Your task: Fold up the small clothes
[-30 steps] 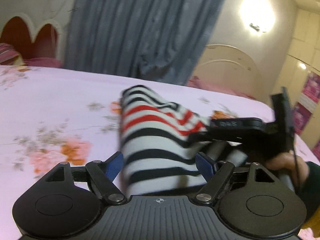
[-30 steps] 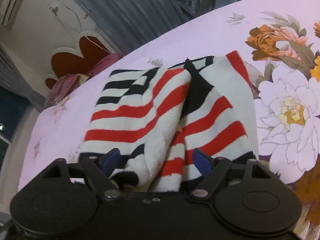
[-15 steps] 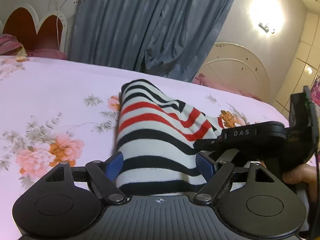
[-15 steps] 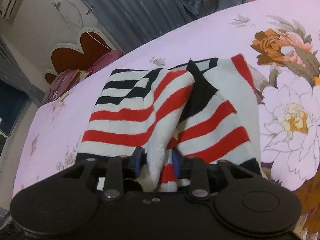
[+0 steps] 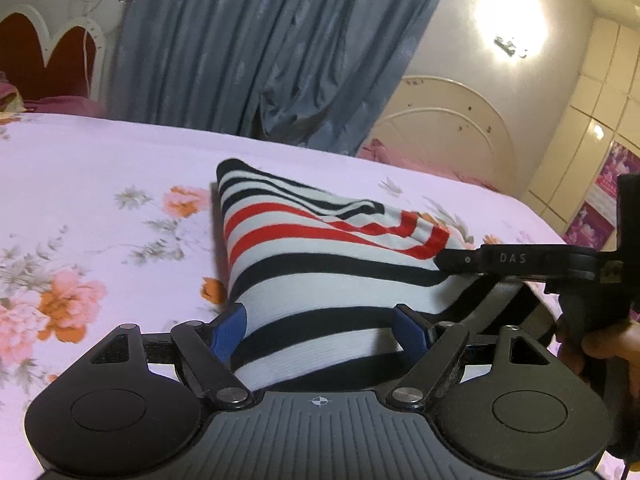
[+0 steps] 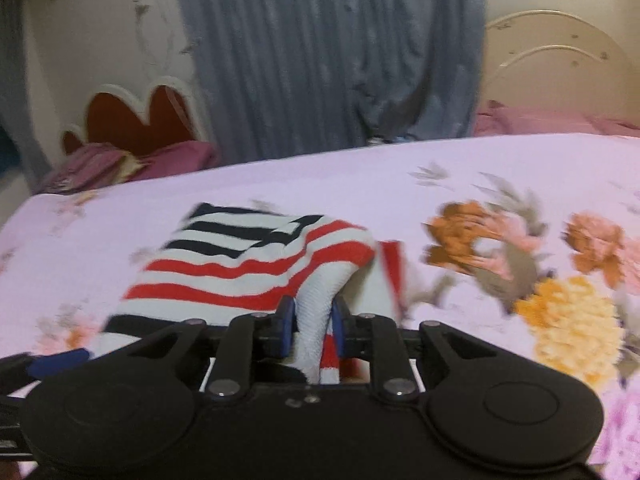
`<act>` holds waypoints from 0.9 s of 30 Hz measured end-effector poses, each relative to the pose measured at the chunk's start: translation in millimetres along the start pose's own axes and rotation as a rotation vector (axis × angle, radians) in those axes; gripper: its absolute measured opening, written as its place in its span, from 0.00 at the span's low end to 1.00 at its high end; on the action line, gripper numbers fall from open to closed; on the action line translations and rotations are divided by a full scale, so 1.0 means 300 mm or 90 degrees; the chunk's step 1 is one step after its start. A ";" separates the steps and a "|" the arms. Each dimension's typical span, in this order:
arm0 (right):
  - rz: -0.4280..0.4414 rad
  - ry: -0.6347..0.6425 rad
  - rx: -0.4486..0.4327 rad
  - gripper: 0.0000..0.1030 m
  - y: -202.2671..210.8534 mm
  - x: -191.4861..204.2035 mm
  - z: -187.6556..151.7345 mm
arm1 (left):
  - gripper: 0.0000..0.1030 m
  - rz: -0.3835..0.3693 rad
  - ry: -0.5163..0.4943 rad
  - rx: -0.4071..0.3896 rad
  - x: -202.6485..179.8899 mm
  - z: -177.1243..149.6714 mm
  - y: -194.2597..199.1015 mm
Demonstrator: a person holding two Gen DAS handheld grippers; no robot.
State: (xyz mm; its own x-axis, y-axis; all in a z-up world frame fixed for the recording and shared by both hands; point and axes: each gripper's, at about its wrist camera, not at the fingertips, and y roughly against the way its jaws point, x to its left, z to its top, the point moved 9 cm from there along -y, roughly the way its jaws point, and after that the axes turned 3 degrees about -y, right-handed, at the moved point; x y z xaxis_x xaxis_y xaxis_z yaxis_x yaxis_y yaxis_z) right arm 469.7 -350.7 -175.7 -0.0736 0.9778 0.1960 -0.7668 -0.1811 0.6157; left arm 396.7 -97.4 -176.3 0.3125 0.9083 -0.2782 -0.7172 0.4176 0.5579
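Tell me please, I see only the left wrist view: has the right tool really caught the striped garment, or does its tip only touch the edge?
Observer: It has caught it. In the right wrist view the right tool has just been closing its jaws, and both blue pads now press on a bunched white fold of the striped garment.
Operator: Is any part of the cloth left outside that fold?
Observer: Yes. A red-edged flap lies on the floral sheet, just to the right of the pinched fold and outside the jaws.
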 end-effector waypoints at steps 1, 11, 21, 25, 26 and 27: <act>-0.005 -0.004 0.002 0.18 -0.008 -0.015 -0.010 | 0.76 -0.001 -0.003 0.005 -0.004 -0.007 -0.008; 0.011 -0.078 0.042 0.26 0.006 -0.079 -0.054 | 0.80 0.012 0.007 0.071 0.042 -0.057 -0.077; 0.044 -0.173 0.086 0.16 0.156 -0.140 -0.194 | 0.84 -0.003 0.024 0.093 0.075 -0.088 -0.099; -0.004 -0.153 0.106 0.16 0.120 -0.163 -0.284 | 0.85 -0.007 0.014 0.101 0.077 -0.102 -0.110; -0.005 -0.158 0.106 0.16 0.122 -0.171 -0.293 | 0.85 -0.004 0.012 0.100 0.076 -0.103 -0.108; -0.003 -0.164 0.109 0.16 0.128 -0.172 -0.294 | 0.85 -0.002 0.015 0.101 0.076 -0.103 -0.106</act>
State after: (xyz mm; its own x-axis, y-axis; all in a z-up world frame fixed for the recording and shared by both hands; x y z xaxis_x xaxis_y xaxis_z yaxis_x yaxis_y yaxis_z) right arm 387.9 -398.8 -229.4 0.1101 0.9239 0.3666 -0.6471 -0.2133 0.7319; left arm 407.3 -90.8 -224.6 0.2993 0.9067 -0.2972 -0.6078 0.4213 0.6731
